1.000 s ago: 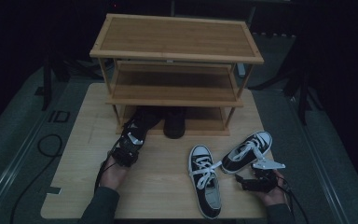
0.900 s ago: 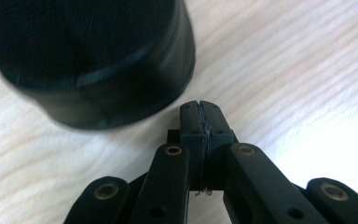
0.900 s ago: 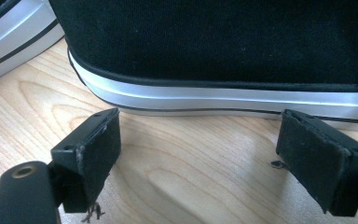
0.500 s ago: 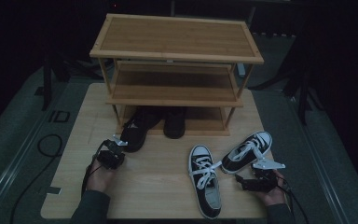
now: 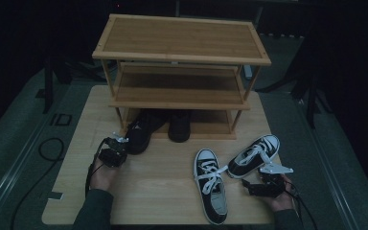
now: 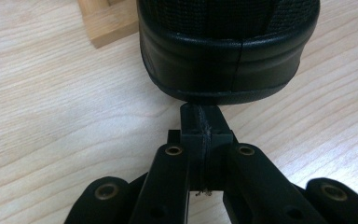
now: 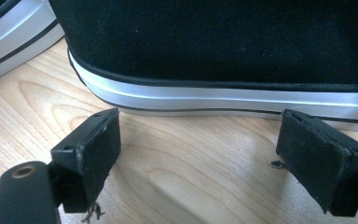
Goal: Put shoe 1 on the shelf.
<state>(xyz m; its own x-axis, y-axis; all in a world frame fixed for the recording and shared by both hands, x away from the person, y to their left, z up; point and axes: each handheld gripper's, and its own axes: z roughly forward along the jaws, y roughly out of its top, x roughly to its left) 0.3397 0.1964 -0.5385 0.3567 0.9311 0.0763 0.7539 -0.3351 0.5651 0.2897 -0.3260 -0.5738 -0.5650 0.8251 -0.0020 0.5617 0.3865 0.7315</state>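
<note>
On the worktop I count four shoes: two black shoes at the rack's bottom tier, two black-and-white sneakers at front right. Bare wood lies between them. My left hand-held gripper, jaws closed and empty, points at one black shoe's heel. My right hand-held gripper gapes before a sneaker's sole.

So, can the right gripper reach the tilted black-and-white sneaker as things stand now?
Probably yes. The right gripper is open, its jaws facing the tilted sneaker with bare table between them and nothing in the way.
</note>
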